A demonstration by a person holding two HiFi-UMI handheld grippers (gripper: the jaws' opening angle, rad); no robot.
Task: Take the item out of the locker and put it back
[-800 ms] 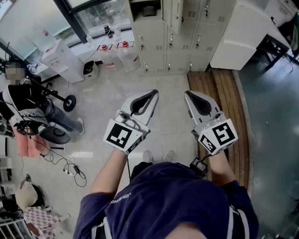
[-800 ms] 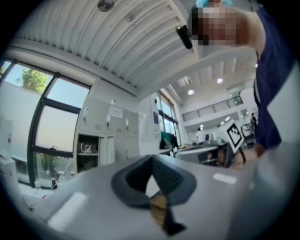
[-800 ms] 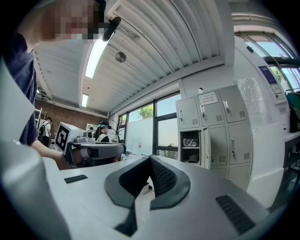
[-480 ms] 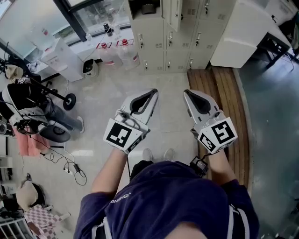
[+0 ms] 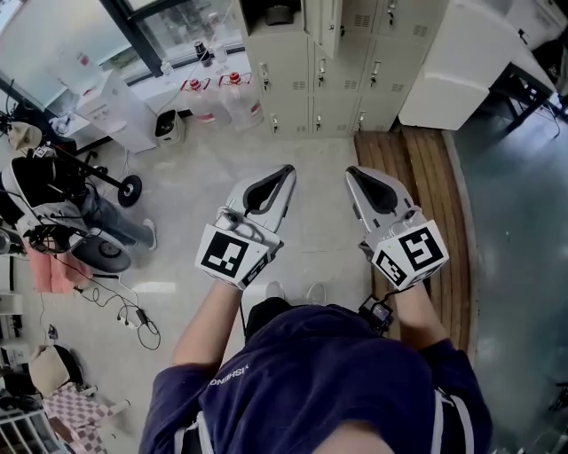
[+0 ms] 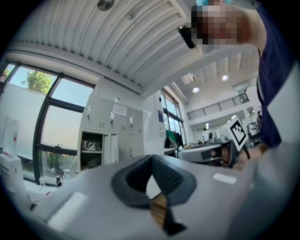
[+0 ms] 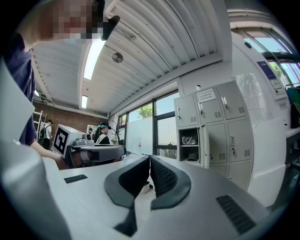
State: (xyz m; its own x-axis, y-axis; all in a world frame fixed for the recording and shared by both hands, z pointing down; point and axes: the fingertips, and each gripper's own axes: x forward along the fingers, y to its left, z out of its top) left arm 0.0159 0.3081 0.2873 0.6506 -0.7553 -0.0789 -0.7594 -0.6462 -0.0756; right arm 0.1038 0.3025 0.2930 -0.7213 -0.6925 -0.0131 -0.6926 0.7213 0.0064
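Cut off: the open locker [image 5: 266,25] sits right at the top edge of the head view, so its upper part is chopped and the inside is mostly shadow there.
Hard to make out: the right gripper view gives the better look inside. There's a pale coil [image 7: 189,140] on the upper shelf and a dark thing [image 7: 192,159] on the shelf below. Both are way too small to say what they actually are.
Door: the door [image 7: 205,146] stands swung out, edge-on, at the right side of the opening.
Hands: mostly hidden behind the marker cubes, only the forearms show.
Left gripper [image 5: 286,170]: jaws closed tip to tip with nothing between them, held level and pointing toward the lockers.
Right gripper [image 5: 351,171]: same deal, tips together and empty, level, just beside the left one with a gap between.
Item vs grippers: coil and dark thing both sit inside the locker, well apart from either gripper, with a stretch of bare floor [image 5: 319,151] between. The locker is ahead of both grippers, and neither touches it.
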